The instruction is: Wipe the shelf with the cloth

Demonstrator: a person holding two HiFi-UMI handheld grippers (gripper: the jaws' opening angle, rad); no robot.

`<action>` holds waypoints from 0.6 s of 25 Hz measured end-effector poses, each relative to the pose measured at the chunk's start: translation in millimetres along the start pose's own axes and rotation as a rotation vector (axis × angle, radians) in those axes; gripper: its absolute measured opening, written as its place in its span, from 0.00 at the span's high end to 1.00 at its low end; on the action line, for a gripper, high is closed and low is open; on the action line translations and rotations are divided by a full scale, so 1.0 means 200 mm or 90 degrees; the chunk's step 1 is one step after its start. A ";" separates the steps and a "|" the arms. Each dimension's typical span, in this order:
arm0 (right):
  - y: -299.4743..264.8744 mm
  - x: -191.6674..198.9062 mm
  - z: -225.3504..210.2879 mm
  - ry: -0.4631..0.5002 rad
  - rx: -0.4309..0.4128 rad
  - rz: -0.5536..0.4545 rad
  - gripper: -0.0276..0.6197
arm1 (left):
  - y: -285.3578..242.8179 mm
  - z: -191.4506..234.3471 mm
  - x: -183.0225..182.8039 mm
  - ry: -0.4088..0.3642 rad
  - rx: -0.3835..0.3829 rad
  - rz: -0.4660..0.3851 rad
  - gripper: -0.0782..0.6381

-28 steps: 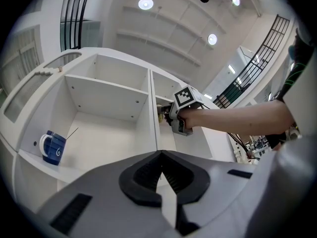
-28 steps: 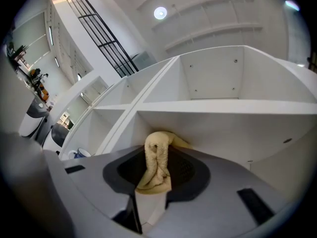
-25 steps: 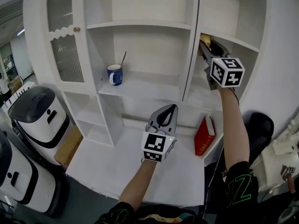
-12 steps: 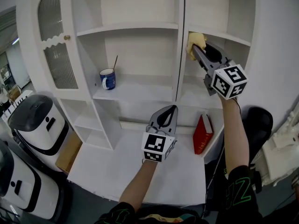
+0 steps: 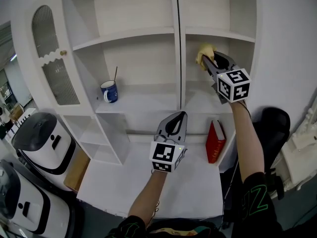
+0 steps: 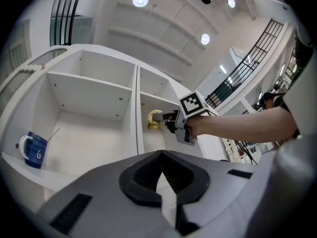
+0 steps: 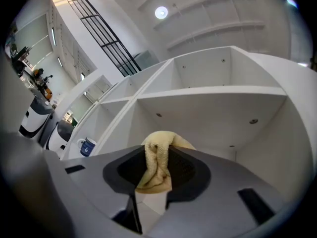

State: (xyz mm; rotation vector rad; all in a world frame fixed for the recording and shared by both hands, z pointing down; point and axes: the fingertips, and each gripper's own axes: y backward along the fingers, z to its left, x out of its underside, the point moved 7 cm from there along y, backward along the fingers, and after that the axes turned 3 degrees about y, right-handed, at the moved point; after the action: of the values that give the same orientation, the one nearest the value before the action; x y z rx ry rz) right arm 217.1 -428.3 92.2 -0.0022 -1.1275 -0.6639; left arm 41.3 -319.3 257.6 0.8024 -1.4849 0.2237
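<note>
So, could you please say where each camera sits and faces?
Head view: head-mounted, facing down at the white shelf unit; forearms, left gripper, right gripper show.
Left gripper view: on that gripper, looking up past shut jaws at the right gripper.
Right gripper view: on that gripper, facing a right-hand compartment, jaws clamping the crumpled yellow cloth.
All share the blue mug.

Bright, even indoor light fills all three views; round ceiling lamps glow overhead in both gripper views, slightly blown out; the white shelf carries only soft shadows beneath its boards; both gripper views bend strongly and fade to black at their corners; the head view is sharp, its verticals bowed.
</note>
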 end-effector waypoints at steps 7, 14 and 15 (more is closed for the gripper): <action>-0.14 0.13 0.05 -0.012 -0.022 0.057 0.77 | 0.02 0.03 -0.03 -0.003 -0.019 -0.004 0.89; -0.23 0.12 0.14 -0.003 -0.056 0.060 0.77 | 0.10 0.07 -0.04 0.008 -0.048 -0.010 0.89; -0.24 0.11 0.14 0.000 -0.059 0.057 0.77 | 0.10 0.08 -0.04 0.006 -0.049 -0.011 0.89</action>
State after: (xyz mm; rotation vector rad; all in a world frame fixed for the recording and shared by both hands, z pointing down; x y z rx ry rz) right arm 176.0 -468.1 109.1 -0.1314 -1.0896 -0.6352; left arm 16.2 -310.7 255.7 0.7500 -1.4682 0.1565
